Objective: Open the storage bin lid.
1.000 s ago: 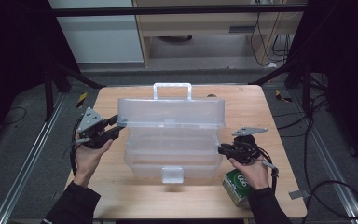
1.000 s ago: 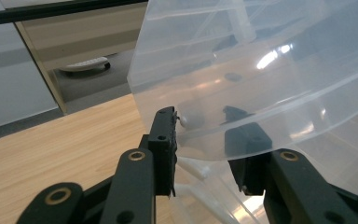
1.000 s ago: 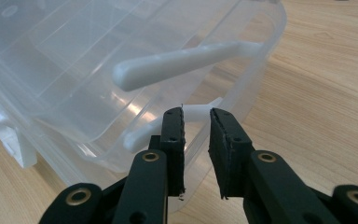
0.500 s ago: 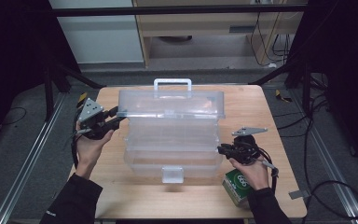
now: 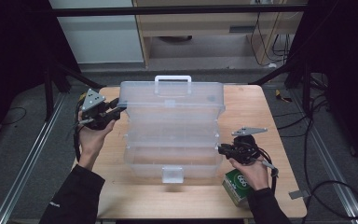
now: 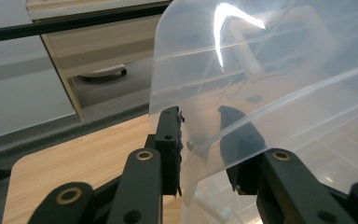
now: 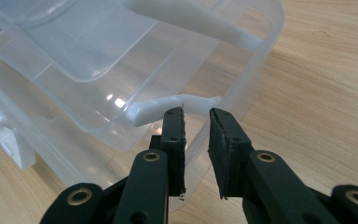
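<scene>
Left gripper [image 5: 114,112]: jaws clamped on the left edge of the clear lid [image 6: 261,84], holding it raised. Right gripper [image 7: 196,122]: jaws slightly apart, straddling the rim at the right end of the storage box [image 5: 172,154]. Green carton [image 5: 237,185] just behind the right gripper, on the table [image 5: 279,140].

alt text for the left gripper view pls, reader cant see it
The left gripper has its two black fingers closed on the edge of the clear plastic box lid, which is raised and tilted. Below is the wooden table, with a pale cabinet beyond.
</scene>
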